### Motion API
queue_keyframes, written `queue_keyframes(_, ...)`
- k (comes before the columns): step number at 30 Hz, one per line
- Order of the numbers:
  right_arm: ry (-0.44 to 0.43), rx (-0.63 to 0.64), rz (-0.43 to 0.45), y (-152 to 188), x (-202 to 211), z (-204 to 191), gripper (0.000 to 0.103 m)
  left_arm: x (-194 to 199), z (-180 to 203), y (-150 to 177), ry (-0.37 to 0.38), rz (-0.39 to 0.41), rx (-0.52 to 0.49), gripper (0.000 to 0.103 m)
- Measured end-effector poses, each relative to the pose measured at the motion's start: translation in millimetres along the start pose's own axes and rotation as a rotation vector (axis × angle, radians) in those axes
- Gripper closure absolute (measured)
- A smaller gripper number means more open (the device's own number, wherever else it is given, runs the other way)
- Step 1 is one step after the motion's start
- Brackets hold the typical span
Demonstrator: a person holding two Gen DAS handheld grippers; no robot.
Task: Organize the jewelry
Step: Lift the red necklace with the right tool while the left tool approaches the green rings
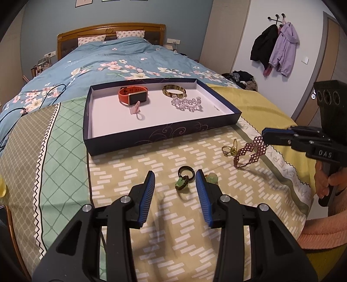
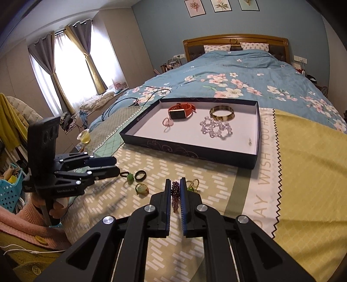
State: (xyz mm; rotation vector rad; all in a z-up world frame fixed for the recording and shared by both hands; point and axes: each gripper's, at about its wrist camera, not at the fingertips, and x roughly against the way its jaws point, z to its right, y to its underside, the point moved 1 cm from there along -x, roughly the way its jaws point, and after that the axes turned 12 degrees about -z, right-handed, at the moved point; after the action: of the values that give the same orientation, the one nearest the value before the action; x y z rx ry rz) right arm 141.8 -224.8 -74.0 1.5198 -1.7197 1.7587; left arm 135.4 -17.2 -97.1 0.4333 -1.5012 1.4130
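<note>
It was a bedroom in a home — a wide bed [image 2: 249, 73] with a wooden headboard [image 2: 236, 41], two pillows [image 2: 216, 48] and a blue flowered quilt [image 1: 112, 58] filled most of it. Curtains [image 2: 71, 63] hung at a bright window, framed flower prints [image 2: 221, 6] lined the blue wall, and jackets [image 1: 275, 47] hung on a wall hook — clothes lay heaped on the floor [image 1: 243, 79].

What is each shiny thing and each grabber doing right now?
Left gripper: open, empty, above the black ring.
Right gripper: shut on the purple beaded bracelet.
Tray: open, no lid.
Orange watch: lying in the tray.
Gold bangle: in the tray.
Clear bead bracelet: in the tray.
</note>
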Motion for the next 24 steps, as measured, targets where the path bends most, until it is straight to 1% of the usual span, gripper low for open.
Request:
queue_keyframes(11,-0.004,-0.003,0.025,-5.3,3.2,-1.8,0.097,-6.7,8.7,2.5,-0.004,-0.022,-0.034,0.065)
queue_keyframes(20,0.002,-0.039,0.003,-1.3,-1.9,8.2,0.097,-15.1,7.7,0.6,0.003,-0.044,-0.032,0.066)
queue_keyframes(21,0.002,-0.045,-0.001,-0.5,-2.9,10.0,0.097,-17.0,7.4,-0.3,0.002,-0.050,-0.030,0.066)
queue_keyframes(24,0.017,-0.057,-0.011,2.4,-5.3,14.2,0.097,-20.7,6.8,-0.9,0.000,-0.064,-0.024,0.073)
